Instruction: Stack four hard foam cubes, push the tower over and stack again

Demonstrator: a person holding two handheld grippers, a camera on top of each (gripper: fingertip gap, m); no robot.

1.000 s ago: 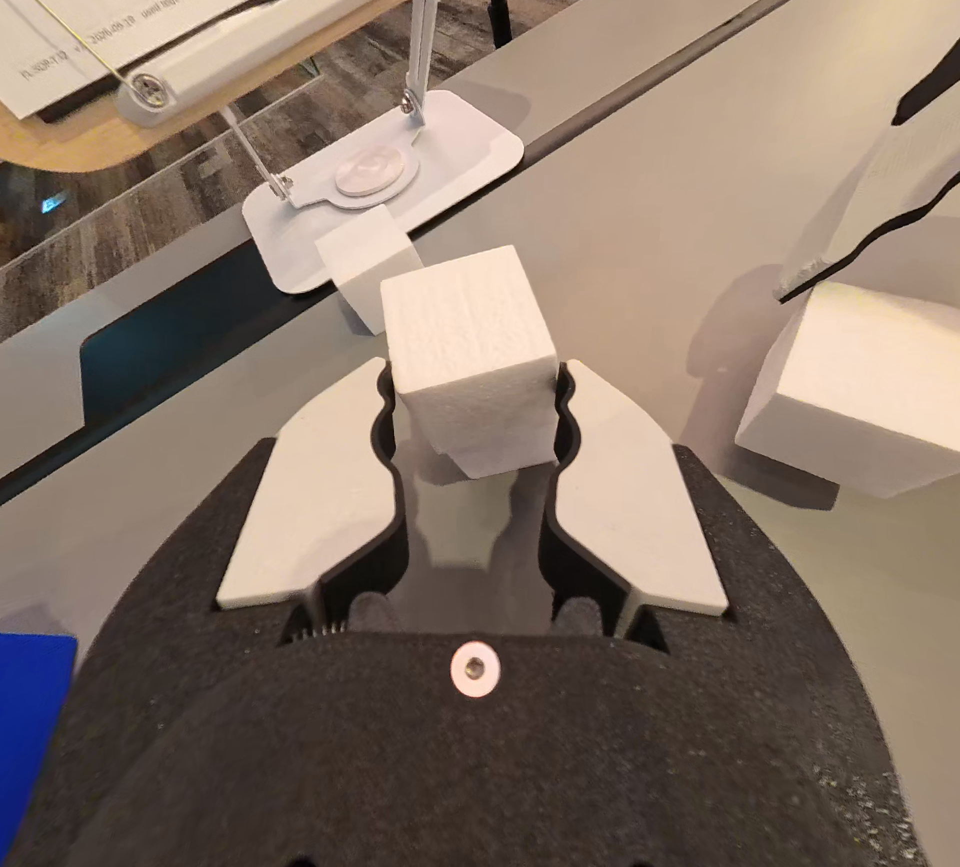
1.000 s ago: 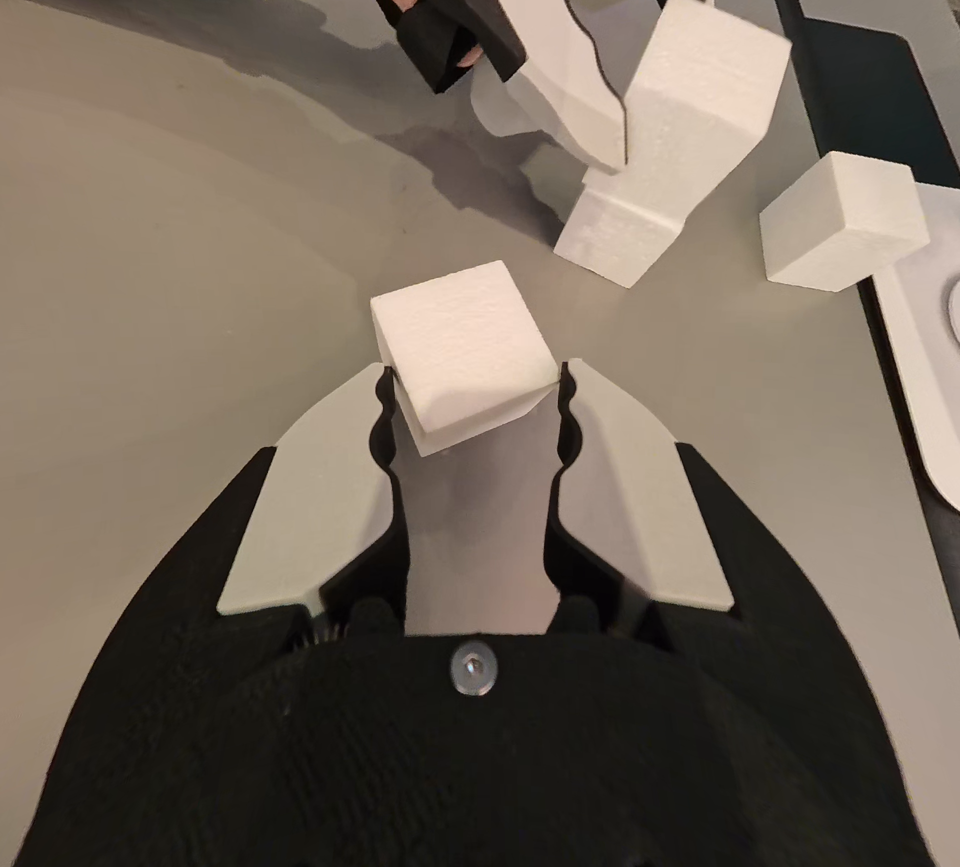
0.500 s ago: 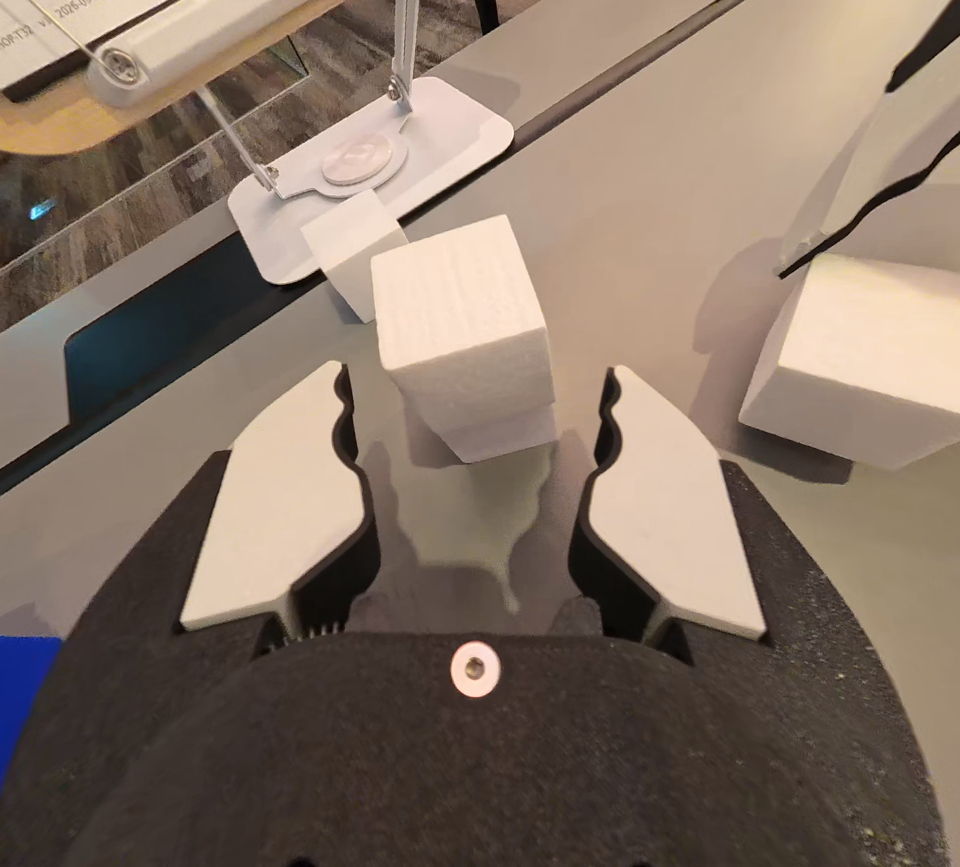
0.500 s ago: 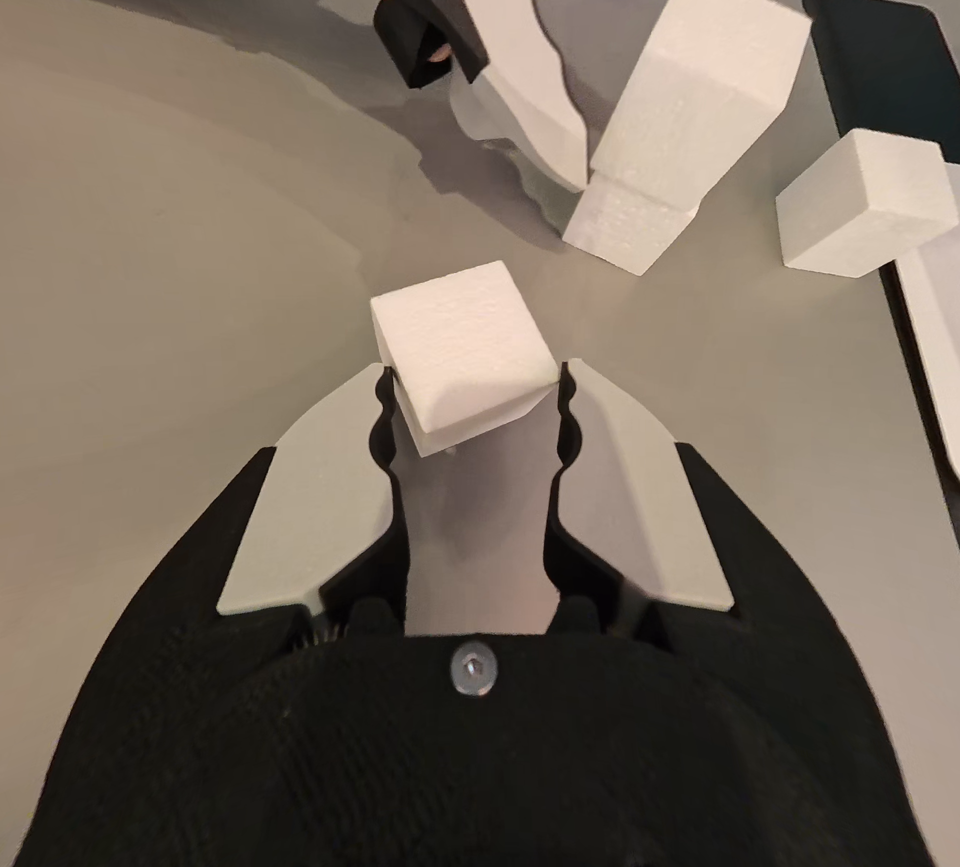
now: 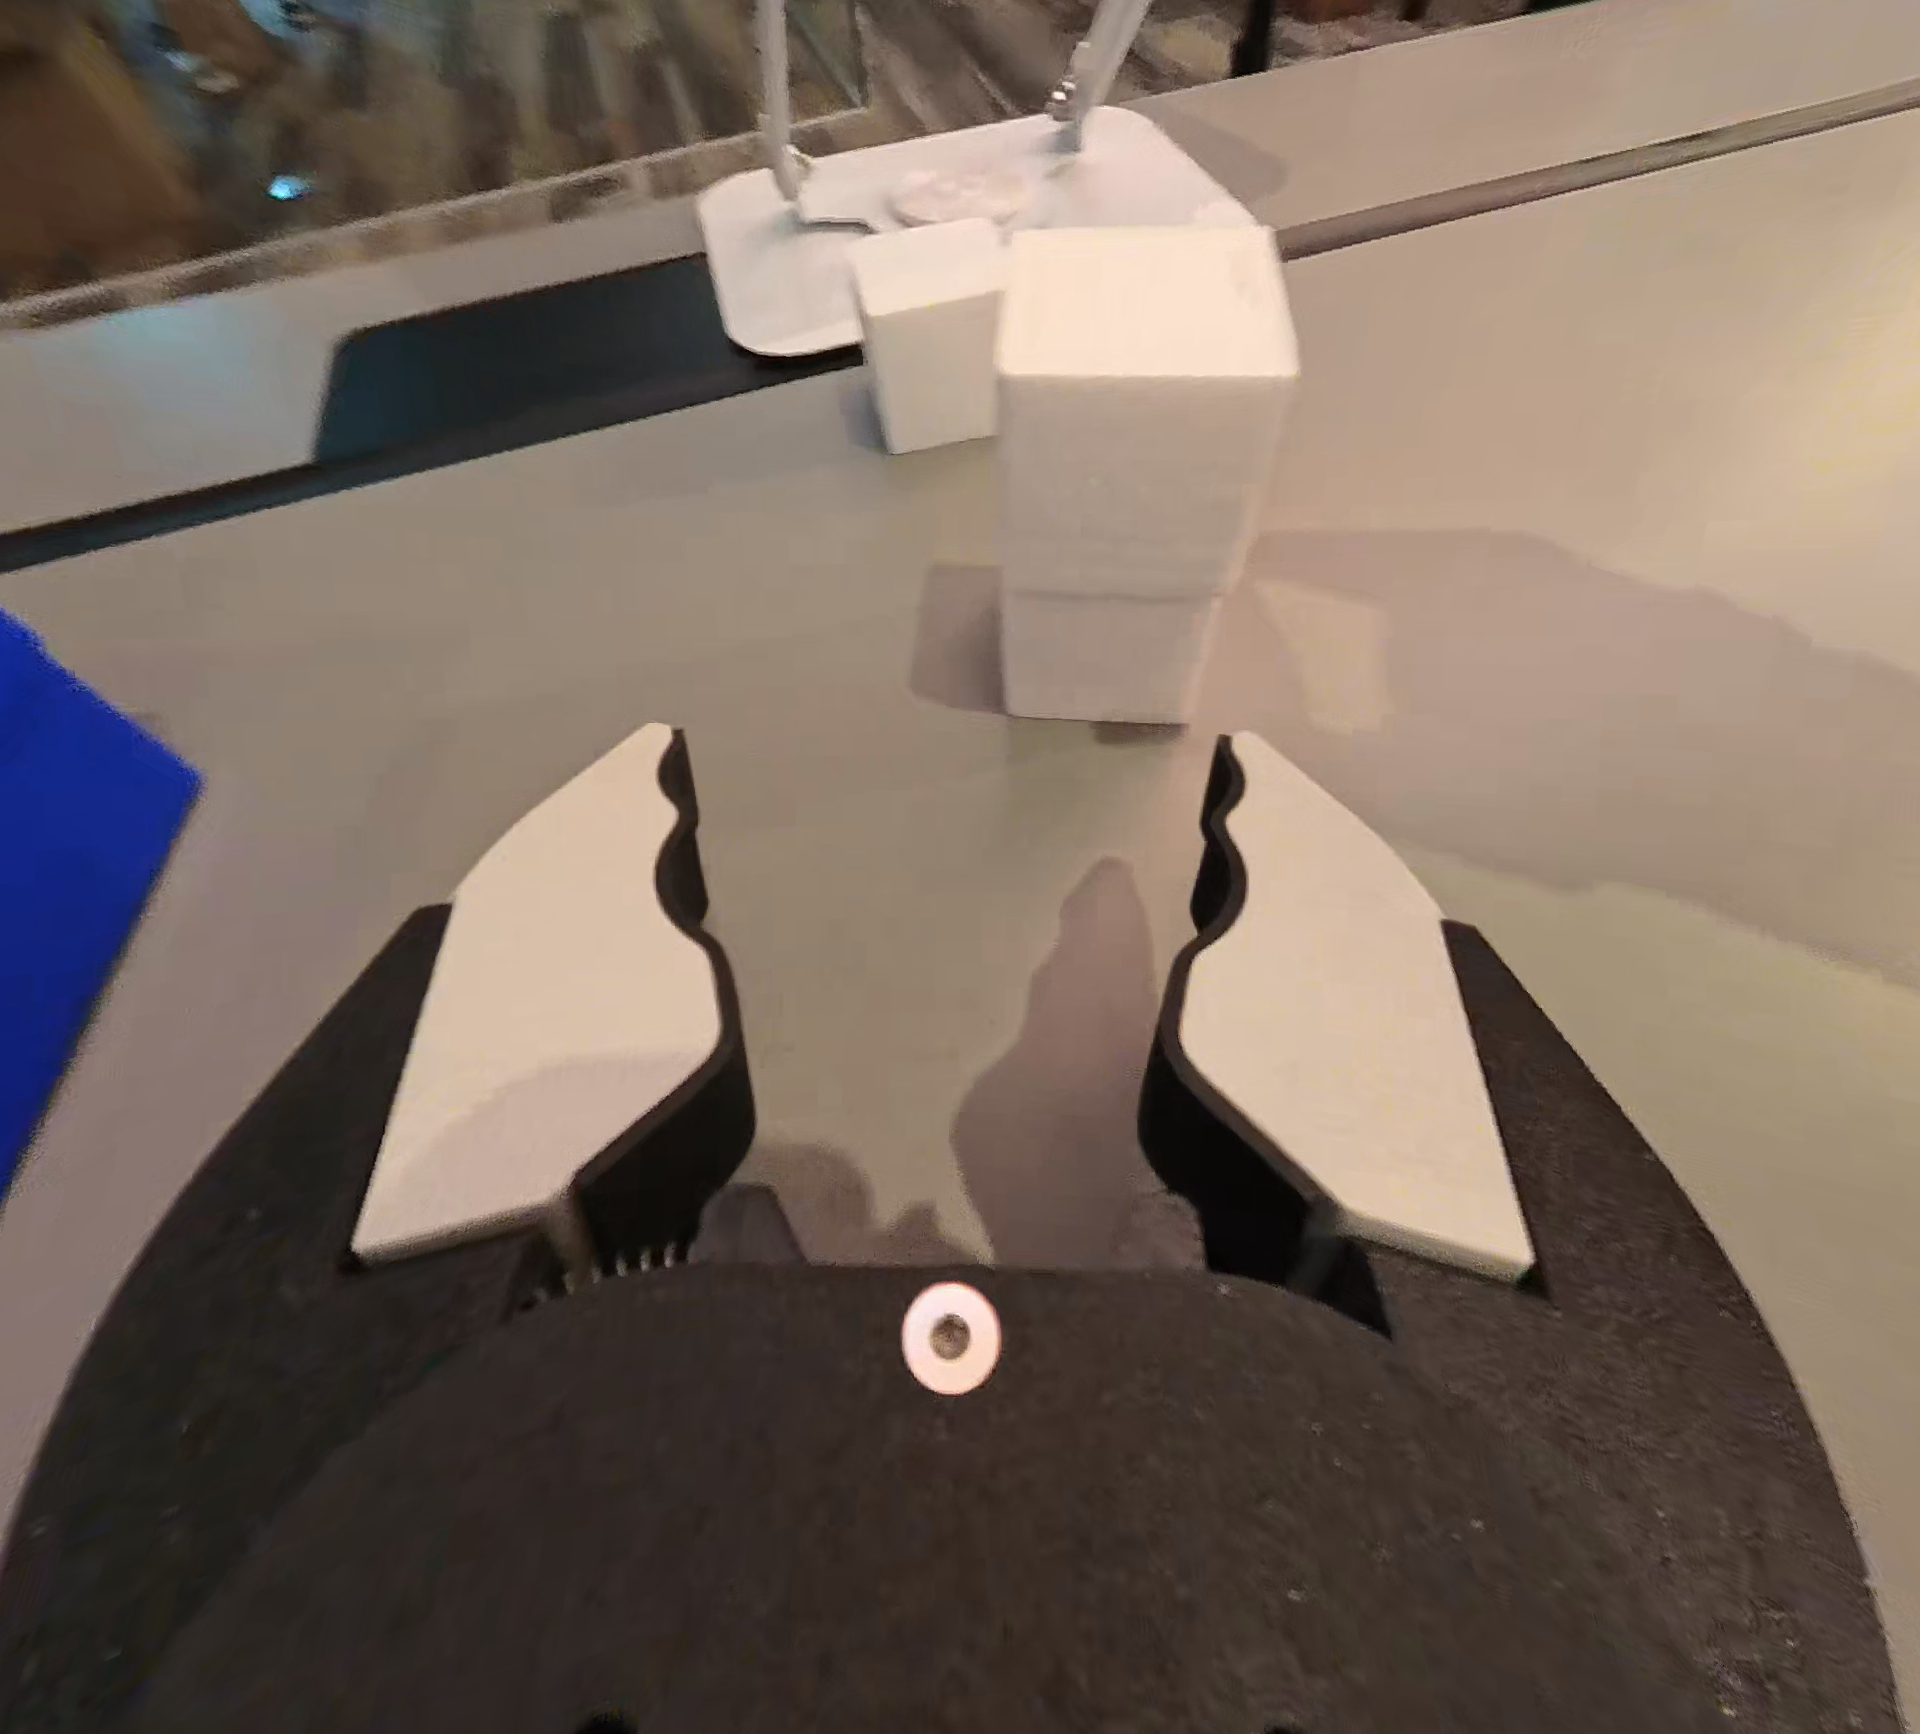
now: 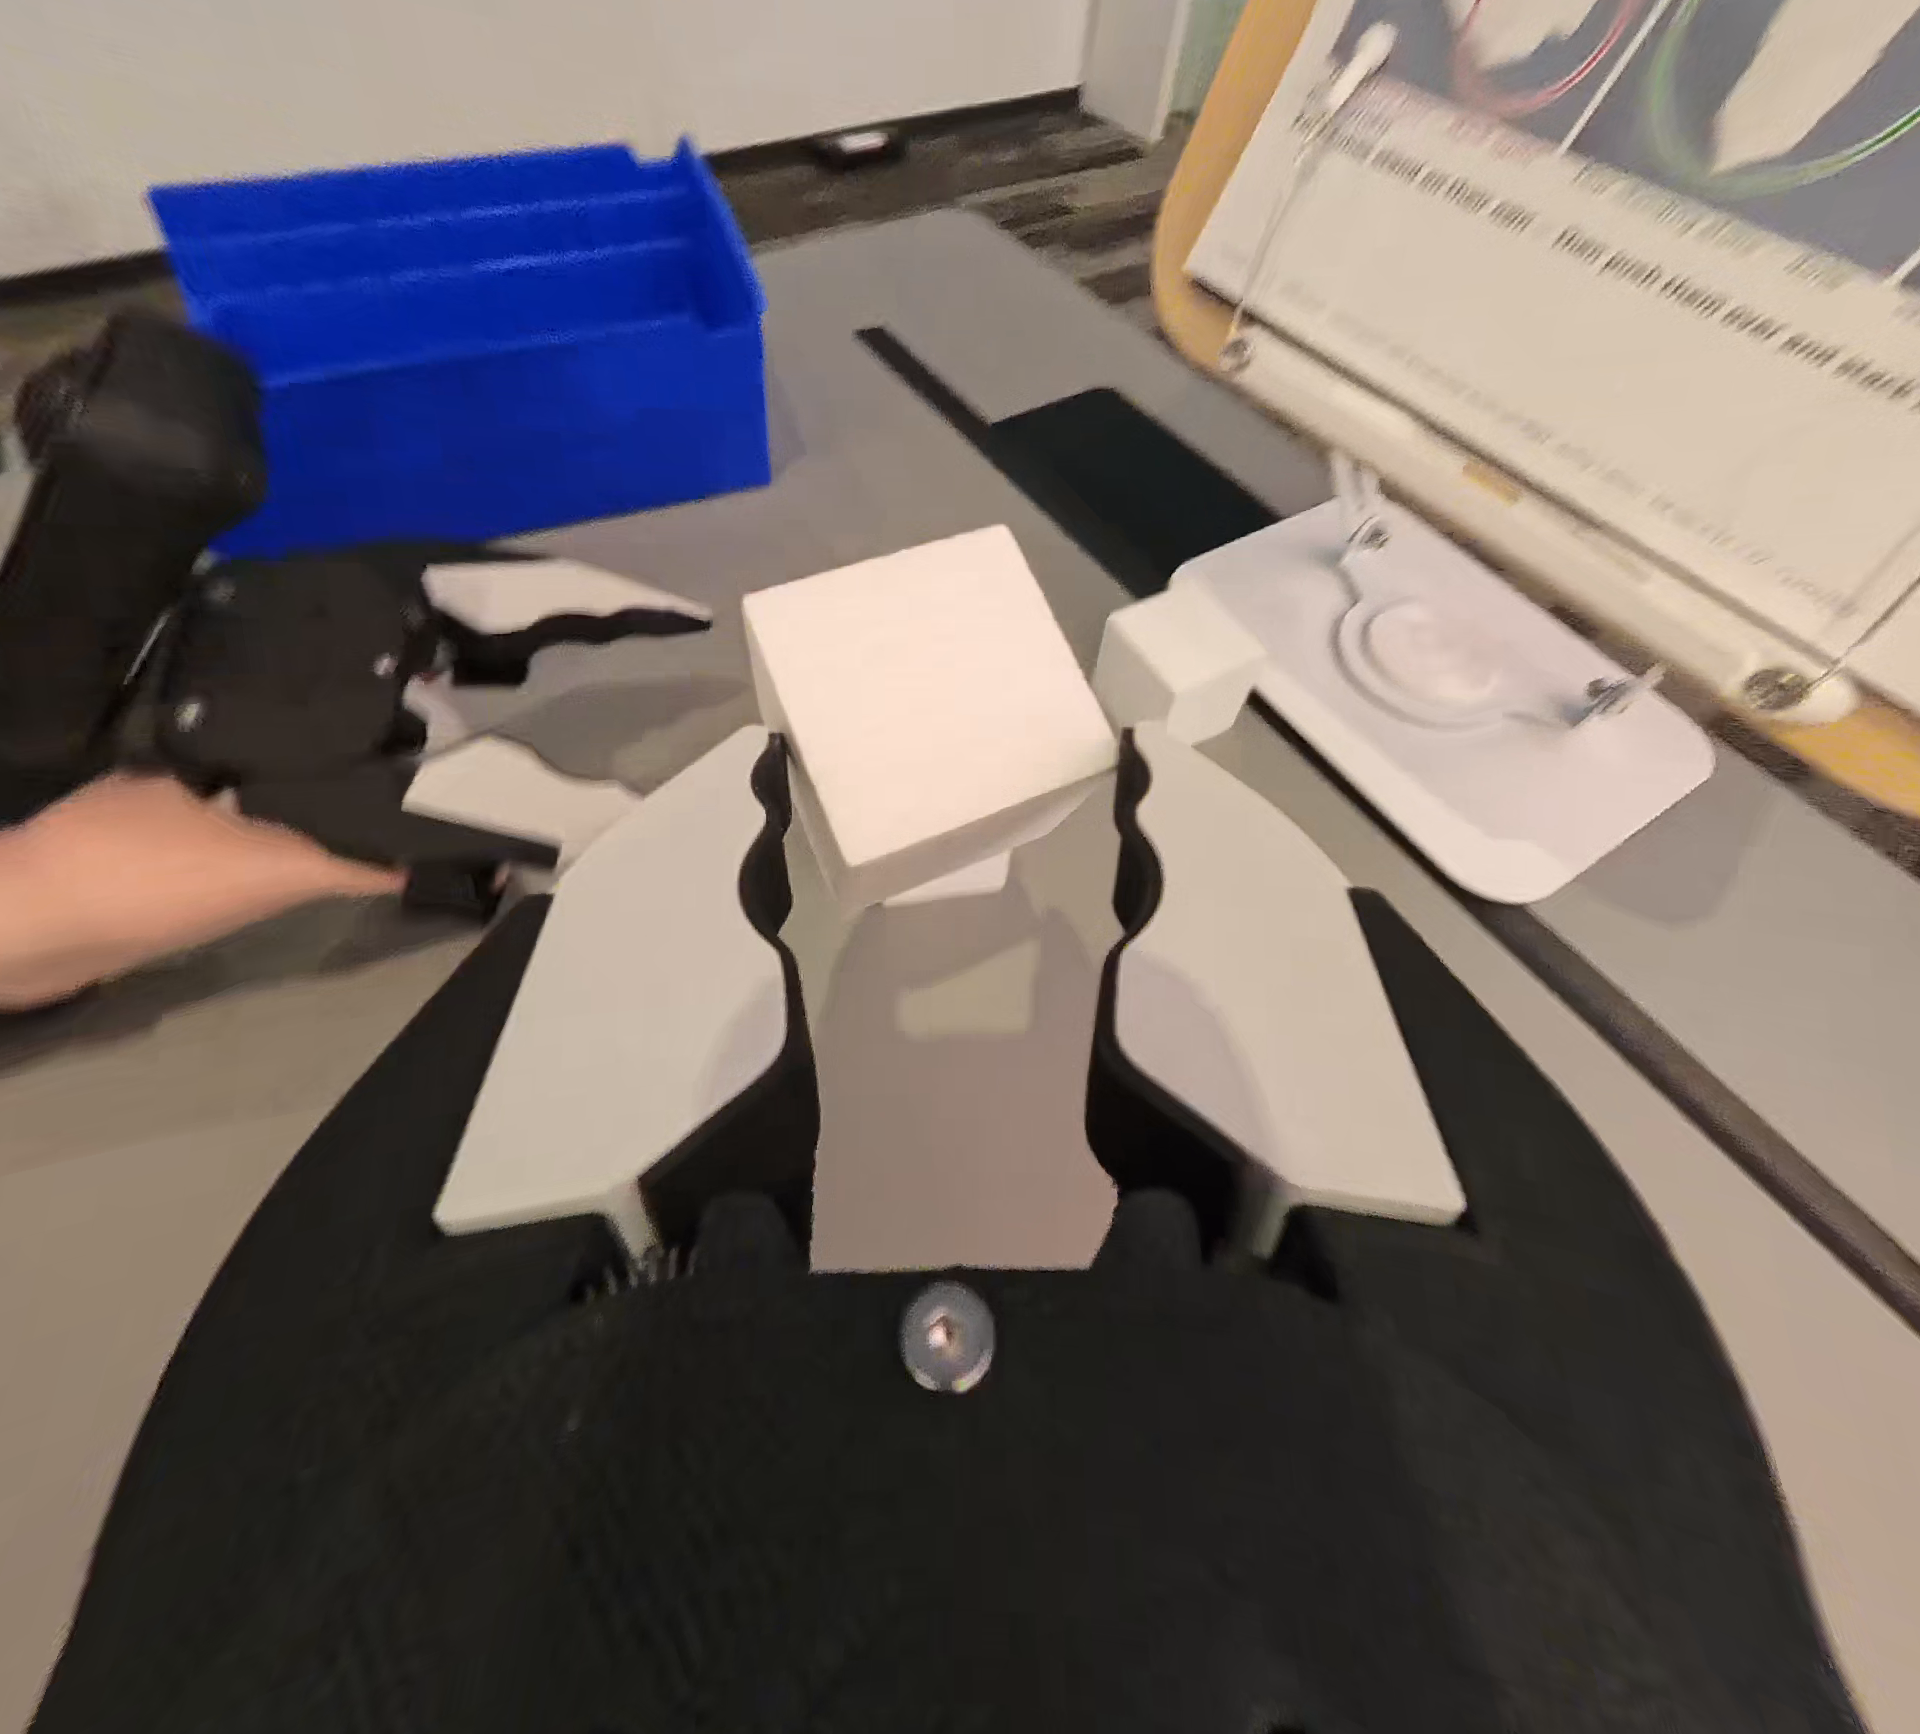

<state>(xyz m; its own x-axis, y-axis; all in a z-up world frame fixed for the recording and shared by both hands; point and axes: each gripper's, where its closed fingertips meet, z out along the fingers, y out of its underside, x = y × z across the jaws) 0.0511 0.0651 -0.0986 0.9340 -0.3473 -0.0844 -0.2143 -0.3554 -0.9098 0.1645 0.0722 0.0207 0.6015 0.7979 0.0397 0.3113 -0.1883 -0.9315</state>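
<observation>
The right gripper point(image 6: 940, 754) has its fingers point(image 6: 644, 978) clenched on a white foam cube point(image 6: 920, 697), held tilted, one corner toward the camera. Under it a pale face of another cube point(image 6: 961, 879) peeks out; most of it is hidden, so whether the two touch cannot be told. At 2 o'clock from the held cube, a lone cube point(image 6: 1179, 661) sits against the white stand base point(image 6: 1538, 780), its lower part hidden by the right fingertip. The base carries a tilted board point(image 6: 1579, 157), blurred and cut off at the frame's right edge. At 9 o'clock, the left gripper point(image 6: 540, 697) lies low over the grey tabletop point(image 6: 260, 1113), with a motion-smeared hand point(image 6: 156, 884) behind it. A blue bin point(image 6: 468, 354) stands at 11 o'clock.

In the left wrist view, the left gripper point(image 5: 945, 780) has its fingers point(image 5: 566, 988) spread and released, with bare tabletop point(image 5: 520, 624) between them. At 12 o'clock, just clear of the fingertips, a two-cube stack point(image 5: 1127, 489) stands upright, the upper cube slightly overhanging the lower. Behind it at 11 o'clock the lone cube point(image 5: 925, 344) is partly hidden by the stack and touches the stand base point(image 5: 790, 271). A blue edge of the bin point(image 5: 73, 874) is cut off at 9 o'clock. The whole view is softly blurred, and the right gripper is out of frame here.
</observation>
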